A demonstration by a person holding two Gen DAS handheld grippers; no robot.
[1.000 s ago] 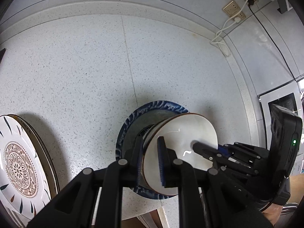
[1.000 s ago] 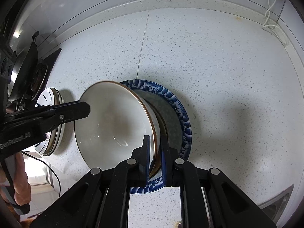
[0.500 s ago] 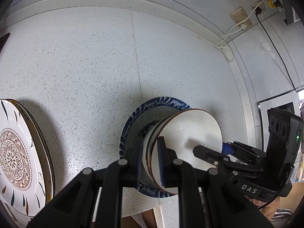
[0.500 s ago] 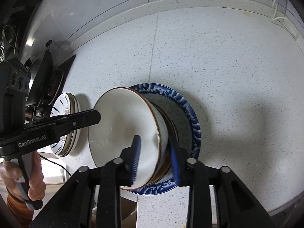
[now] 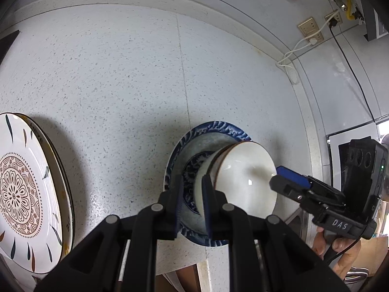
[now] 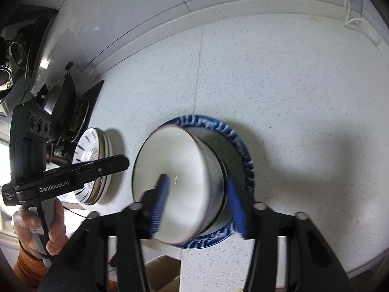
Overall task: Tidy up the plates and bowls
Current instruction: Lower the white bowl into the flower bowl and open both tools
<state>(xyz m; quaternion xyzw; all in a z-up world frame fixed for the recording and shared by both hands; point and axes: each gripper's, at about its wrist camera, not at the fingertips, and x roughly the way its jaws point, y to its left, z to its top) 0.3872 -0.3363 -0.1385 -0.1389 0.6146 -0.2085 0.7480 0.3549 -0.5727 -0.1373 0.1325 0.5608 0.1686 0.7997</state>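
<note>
The right tool (image 6: 197, 204) has just been opening; its pads now straddle the white bowl (image 6: 180, 182) without pressing. The left tool (image 5: 192, 194) pinches that bowl's rim, low centre, on the blue plate (image 5: 209, 131) resting on the counter (image 5: 121, 73). Judged: bowl placed, release under way.

Bright, even daylight; soft shadows fall right of the blue-rimmed plate (image 6: 245, 150) on the bench (image 5: 121, 73). Strong fisheye bending, dark corners. The right hand-held gripper (image 6: 197, 204) shows motion blur.
</note>
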